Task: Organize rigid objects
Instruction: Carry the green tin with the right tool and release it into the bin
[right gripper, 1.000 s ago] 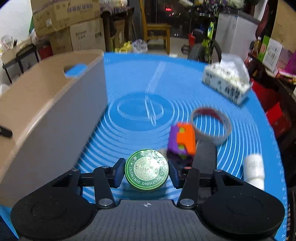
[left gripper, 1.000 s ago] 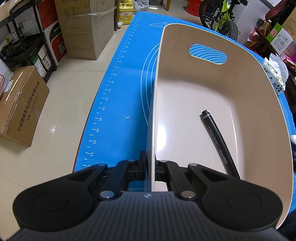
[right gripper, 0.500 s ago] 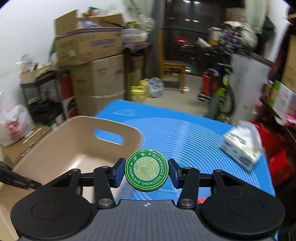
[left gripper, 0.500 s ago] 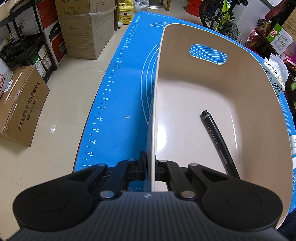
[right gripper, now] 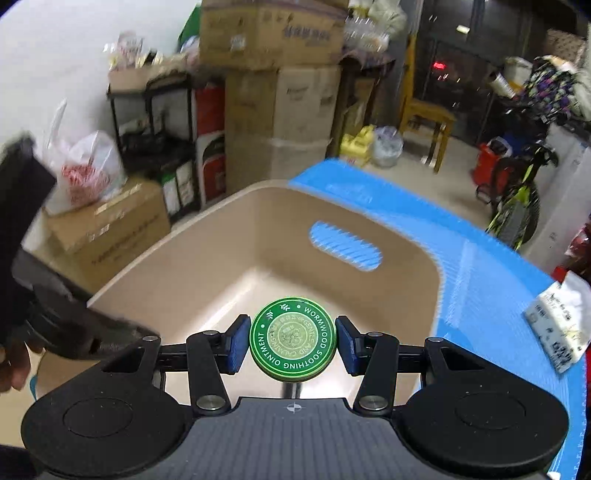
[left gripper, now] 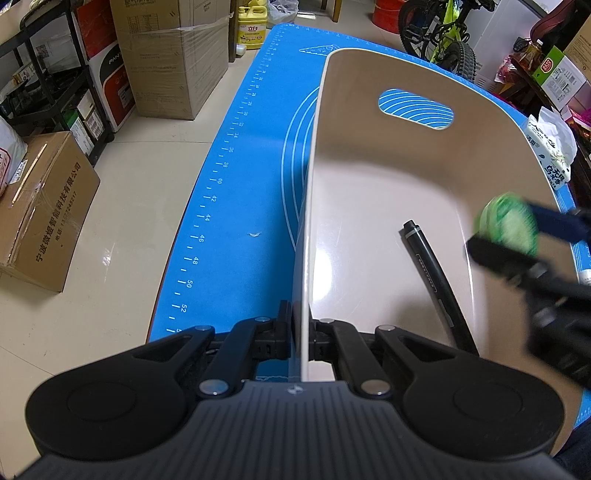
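A beige plastic bin [left gripper: 369, 177] with a handle slot stands on the blue mat [left gripper: 251, 192]. My left gripper [left gripper: 301, 339] is shut on the bin's near left wall. A black pen [left gripper: 432, 277] lies on the bin floor. My right gripper [right gripper: 293, 345] is shut on a round green ointment tin [right gripper: 293, 345] and holds it above the bin [right gripper: 229, 258] interior. In the left wrist view the tin [left gripper: 509, 225] and right gripper [left gripper: 517, 240] show blurred over the bin's right rim.
A tissue pack [left gripper: 550, 151] lies on the mat right of the bin, also in the right wrist view [right gripper: 561, 328]. Cardboard boxes [left gripper: 40, 206], shelves and a bicycle [left gripper: 443, 33] stand on the floor around the table.
My right gripper lifted the green tin off the mat and carried it left over the bin. My left gripper has kept its hold on the bin wall.
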`<state>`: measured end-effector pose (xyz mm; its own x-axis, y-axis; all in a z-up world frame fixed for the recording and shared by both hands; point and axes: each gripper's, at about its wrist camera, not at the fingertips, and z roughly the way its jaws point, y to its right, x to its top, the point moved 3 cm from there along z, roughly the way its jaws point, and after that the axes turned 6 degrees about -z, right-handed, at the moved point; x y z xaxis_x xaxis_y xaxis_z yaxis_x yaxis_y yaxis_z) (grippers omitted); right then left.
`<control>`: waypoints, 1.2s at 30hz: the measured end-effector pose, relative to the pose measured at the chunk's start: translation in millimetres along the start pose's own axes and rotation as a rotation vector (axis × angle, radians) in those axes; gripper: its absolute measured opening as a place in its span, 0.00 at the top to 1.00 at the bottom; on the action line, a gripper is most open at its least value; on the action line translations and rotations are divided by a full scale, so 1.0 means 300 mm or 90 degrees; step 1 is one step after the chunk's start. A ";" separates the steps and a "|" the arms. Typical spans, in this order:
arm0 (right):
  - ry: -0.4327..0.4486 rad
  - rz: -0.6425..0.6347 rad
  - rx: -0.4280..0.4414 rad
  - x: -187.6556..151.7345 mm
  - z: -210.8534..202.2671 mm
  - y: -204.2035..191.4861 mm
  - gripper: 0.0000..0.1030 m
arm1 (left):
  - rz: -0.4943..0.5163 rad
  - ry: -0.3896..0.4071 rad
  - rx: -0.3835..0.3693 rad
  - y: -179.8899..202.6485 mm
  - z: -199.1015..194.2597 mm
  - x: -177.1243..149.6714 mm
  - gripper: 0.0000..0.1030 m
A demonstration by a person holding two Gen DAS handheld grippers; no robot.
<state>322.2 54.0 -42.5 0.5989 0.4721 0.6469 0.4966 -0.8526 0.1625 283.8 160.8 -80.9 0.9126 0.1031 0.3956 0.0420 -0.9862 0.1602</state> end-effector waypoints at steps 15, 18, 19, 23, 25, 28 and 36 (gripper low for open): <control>-0.195 -0.088 0.037 -0.088 0.173 -0.116 0.47 | -0.001 0.000 -0.001 -0.001 -0.001 0.001 0.95; -0.207 -0.099 0.038 -0.091 0.182 -0.127 0.47 | 0.000 0.001 0.000 0.001 -0.002 0.001 0.95; -0.212 -0.101 0.038 -0.091 0.186 -0.129 0.47 | 0.000 0.001 0.000 0.001 -0.002 0.001 0.95; -0.219 -0.118 0.033 -0.084 0.195 -0.151 0.46 | -0.001 0.000 0.000 0.004 -0.002 0.001 0.95; -0.199 -0.120 0.035 -0.077 0.178 -0.155 0.39 | -0.001 -0.001 0.001 0.004 -0.001 0.001 0.95; -0.177 -0.103 0.033 -0.077 0.148 -0.124 0.30 | -0.001 0.000 0.001 0.003 -0.002 0.003 0.95; -0.079 -0.046 0.020 -0.054 0.013 -0.033 0.25 | -0.002 0.000 0.000 0.002 -0.003 0.002 0.95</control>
<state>310.1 55.7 -57.5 0.6328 0.5574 0.5375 0.5591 -0.8091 0.1809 284.0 160.4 -79.8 0.9124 0.1066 0.3953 0.0451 -0.9858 0.1618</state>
